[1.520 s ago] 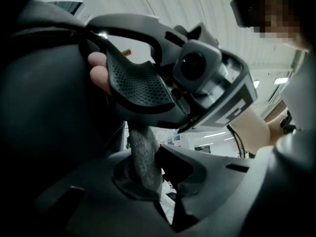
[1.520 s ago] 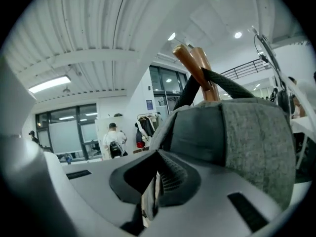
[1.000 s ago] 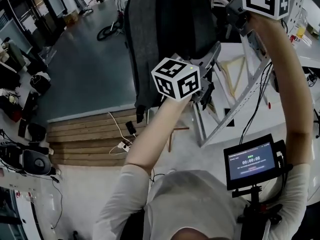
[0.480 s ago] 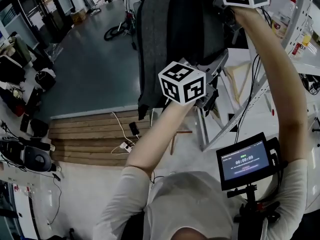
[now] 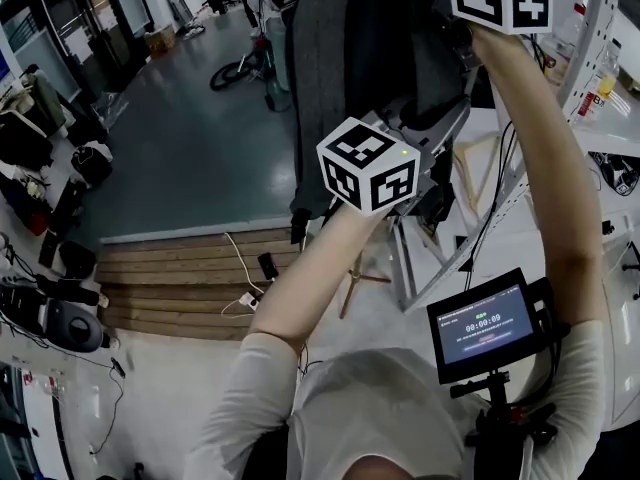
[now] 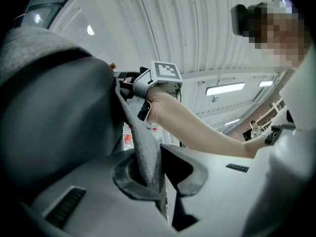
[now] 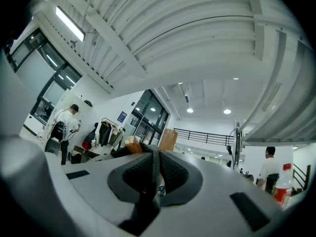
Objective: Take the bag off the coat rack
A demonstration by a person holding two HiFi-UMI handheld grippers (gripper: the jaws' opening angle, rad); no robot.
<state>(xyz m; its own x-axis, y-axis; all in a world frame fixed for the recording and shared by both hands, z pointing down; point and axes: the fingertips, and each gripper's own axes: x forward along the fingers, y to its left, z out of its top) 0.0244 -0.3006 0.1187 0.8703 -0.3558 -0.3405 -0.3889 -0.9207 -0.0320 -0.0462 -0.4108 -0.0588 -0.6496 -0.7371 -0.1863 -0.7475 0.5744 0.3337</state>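
Note:
A grey backpack [image 5: 350, 78] hangs upright in front of me. My left gripper [image 5: 448, 113] is at the bag's lower right side, shut on a fold of its grey fabric [image 6: 144, 152], which runs up between the pads of the left gripper [image 6: 148, 177]. My right gripper [image 5: 455, 23] is raised at the bag's top, seen from below as the right gripper [image 6: 143, 83]. In its own view the right gripper [image 7: 153, 174] is shut on a thin dark strap [image 7: 154, 157], with pale wooden pegs [image 7: 132, 144] of the rack just beyond the pads.
A white perforated metal frame [image 5: 590, 38] rises at the right, with bottles [image 5: 600, 73] on it. Wooden steps [image 5: 180, 268] with cables lie below the bag. A small monitor [image 5: 490, 323] hangs at my chest. A bicycle [image 5: 235, 68] stands on the grey floor behind.
The bag and both grippers sit further right in the head view than before. The right gripper's cube has shifted left, over the bag's top. The left gripper keeps its hold.

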